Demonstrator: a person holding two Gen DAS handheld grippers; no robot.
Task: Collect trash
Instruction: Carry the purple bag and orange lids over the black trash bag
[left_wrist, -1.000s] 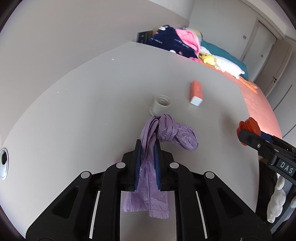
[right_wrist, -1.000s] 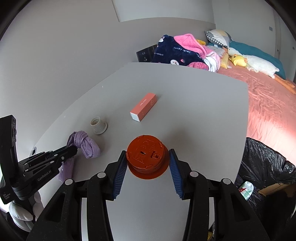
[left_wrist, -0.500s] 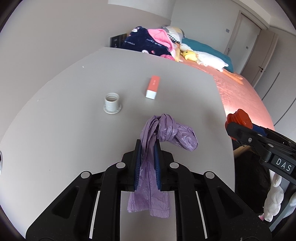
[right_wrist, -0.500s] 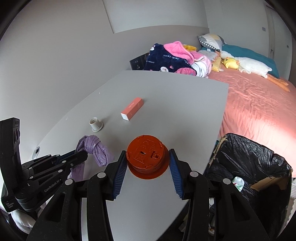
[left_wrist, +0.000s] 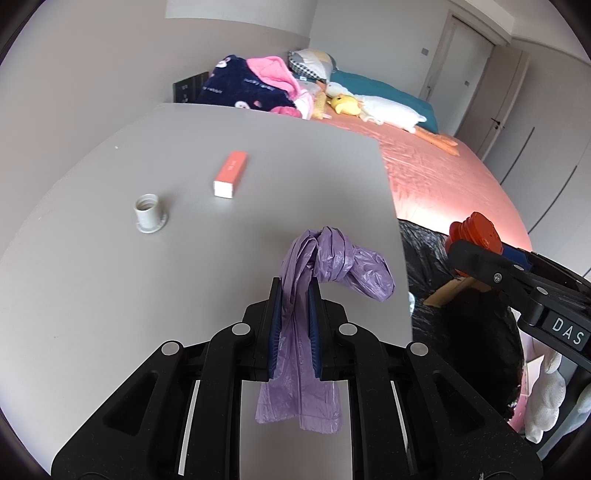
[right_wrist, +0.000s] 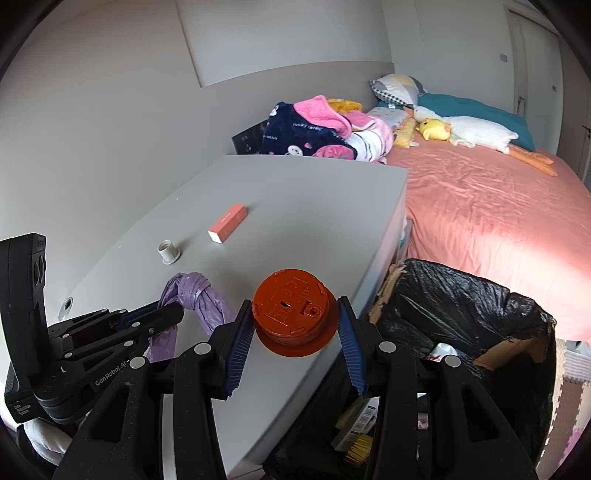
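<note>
Grippers were both loaded for disposal: left gripper (left_wrist: 294, 291) clamped on the knotted purple bag (left_wrist: 332, 262), right gripper (right_wrist: 295, 325) clamped on the orange lid (right_wrist: 291, 310), both beside the bin (right_wrist: 517, 306), apparently awaiting release.

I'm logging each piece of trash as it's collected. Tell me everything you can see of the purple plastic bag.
The purple plastic bag is thin, crinkled film, twisted and tied into a knot near its middle. The left gripper is shut on the strip below the knot, so it hangs above the grey table. A flat, loose tail droops behind the pads. Only the pads appear to touch it.
</note>
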